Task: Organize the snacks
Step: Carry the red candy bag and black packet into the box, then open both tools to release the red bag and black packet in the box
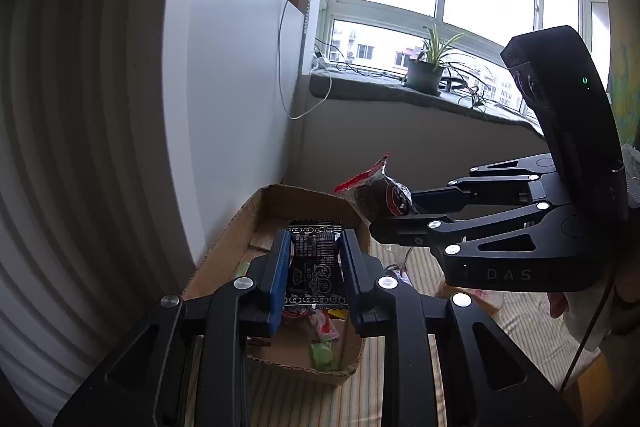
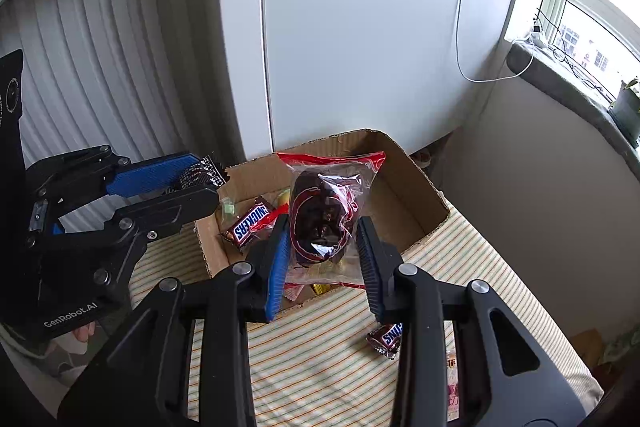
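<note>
A cardboard box (image 2: 416, 183) stands on a striped cloth by the white wall and holds several snacks, among them a Snickers bar (image 2: 250, 223). My left gripper (image 1: 314, 251) is shut on a black patterned snack packet (image 1: 316, 267) over the box (image 1: 224, 243). It also shows in the right wrist view (image 2: 200, 183). My right gripper (image 2: 324, 243) is shut on a clear and red bag of dark snacks (image 2: 324, 211), held above the box. In the left wrist view the right gripper (image 1: 394, 215) and its bag (image 1: 372, 191) are at the box's right edge.
A second Snickers bar (image 2: 386, 337) and a pink packet (image 2: 452, 379) lie on the striped cloth (image 2: 320, 355) outside the box. A window sill with a potted plant (image 1: 428, 67) and cables runs behind. A white cabinet wall (image 2: 360, 47) is just behind the box.
</note>
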Available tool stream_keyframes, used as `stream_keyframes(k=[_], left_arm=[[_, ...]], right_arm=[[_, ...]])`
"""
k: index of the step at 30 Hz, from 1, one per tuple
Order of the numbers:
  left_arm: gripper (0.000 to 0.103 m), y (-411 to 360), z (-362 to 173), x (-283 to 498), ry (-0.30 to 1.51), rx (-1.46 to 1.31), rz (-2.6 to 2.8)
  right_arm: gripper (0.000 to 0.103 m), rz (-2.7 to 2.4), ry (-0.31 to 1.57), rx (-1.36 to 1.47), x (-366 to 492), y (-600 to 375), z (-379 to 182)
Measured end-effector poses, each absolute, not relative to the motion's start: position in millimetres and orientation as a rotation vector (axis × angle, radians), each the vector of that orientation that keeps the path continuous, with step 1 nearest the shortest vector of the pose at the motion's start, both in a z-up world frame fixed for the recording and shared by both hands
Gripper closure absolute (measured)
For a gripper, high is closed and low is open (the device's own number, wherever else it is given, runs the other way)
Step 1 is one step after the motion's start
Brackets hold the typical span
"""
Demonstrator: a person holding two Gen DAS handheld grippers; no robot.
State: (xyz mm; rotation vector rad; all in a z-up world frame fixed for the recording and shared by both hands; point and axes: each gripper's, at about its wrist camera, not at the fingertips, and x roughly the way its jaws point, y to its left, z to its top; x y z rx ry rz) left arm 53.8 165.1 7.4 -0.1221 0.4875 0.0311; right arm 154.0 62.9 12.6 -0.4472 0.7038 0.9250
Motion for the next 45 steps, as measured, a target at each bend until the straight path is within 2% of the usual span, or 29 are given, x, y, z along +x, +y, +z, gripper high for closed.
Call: stream_keyframes(k=[12,19,21,22,23,25,27,34,36,38,45], left_arm=[[0.079,196.3,-15.9,83.2,0.527,-0.155,0.076],[0.079,200.5,-46.6,112.1,0.599,-0.176,0.081],[0.079,202.1,-57.1,118.9,0.629,-0.198,0.077],[0.07,203.4,-62.1,121.0,0.649,-0.208,0.083],[0.052,205.0,-66.1,120.8,0.661,-0.221,0.089],[0.032,208.9,-69.4,114.8,0.654,-0.249,0.103],[0.031,212.6,-67.7,111.0,0.649,-0.264,0.114],[0.03,213.1,-51.3,106.8,0.622,-0.277,0.143],[0.028,207.2,-48.0,104.0,0.615,-0.252,0.155],[0.028,200.9,-44.2,98.8,0.609,-0.221,0.165],[0.027,192.3,-36.6,91.8,0.594,-0.174,0.179]], right_arm=[[0.069,0.95,0.744,-0.457,182.3,94.1,-13.2],[0.069,0.945,0.816,-0.451,208.5,108.3,-52.0],[0.066,0.931,0.854,-0.467,214.2,112.1,-66.7],[0.065,0.917,0.85,-0.468,215.1,110.9,-69.6],[0.064,0.917,0.846,-0.462,215.2,108.3,-70.0],[0.062,0.908,0.829,-0.451,216.0,102.2,-65.9],[0.055,0.886,0.808,-0.436,217.6,95.7,-57.3],[0.053,0.868,0.762,-0.429,204.0,88.4,-38.3],[0.042,0.847,0.746,-0.41,199.9,84.3,-35.6],[0.038,0.835,0.735,-0.381,198.6,79.9,-33.0],[0.038,0.826,0.709,-0.371,192.2,69.9,-24.7]])
